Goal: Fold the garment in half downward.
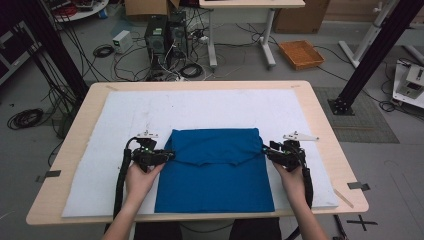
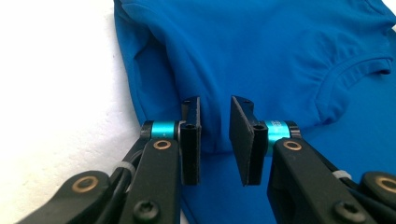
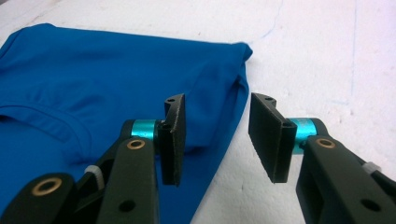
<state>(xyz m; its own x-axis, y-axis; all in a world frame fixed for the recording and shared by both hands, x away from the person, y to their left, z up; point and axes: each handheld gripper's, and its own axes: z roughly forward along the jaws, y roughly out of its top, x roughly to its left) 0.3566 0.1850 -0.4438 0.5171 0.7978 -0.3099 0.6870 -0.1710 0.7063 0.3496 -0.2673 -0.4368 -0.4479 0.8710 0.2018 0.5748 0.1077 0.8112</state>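
A blue T-shirt (image 1: 215, 170) lies folded on the white mat (image 1: 125, 115), its top part doubled down so the collar (image 2: 359, 70) faces up. My left gripper (image 1: 170, 155) sits at the shirt's left edge; its jaws stand open over the folded blue cloth (image 2: 280, 46) with a narrow gap and nothing pinched. At the shirt's right edge, my right gripper (image 1: 266, 151) is open wide; in its own view the gripper (image 3: 217, 135) straddles the cloth's edge (image 3: 224, 126), one jaw above the fabric and one above the mat.
The mat covers most of a wooden table (image 1: 320, 125). A hand (image 1: 140, 180) holds each gripper from the near side. Beyond the table, cables and computer boxes (image 1: 165, 35) and an orange tray (image 1: 301, 54) are on the floor. Black frame posts (image 1: 370, 55) stand at both sides.
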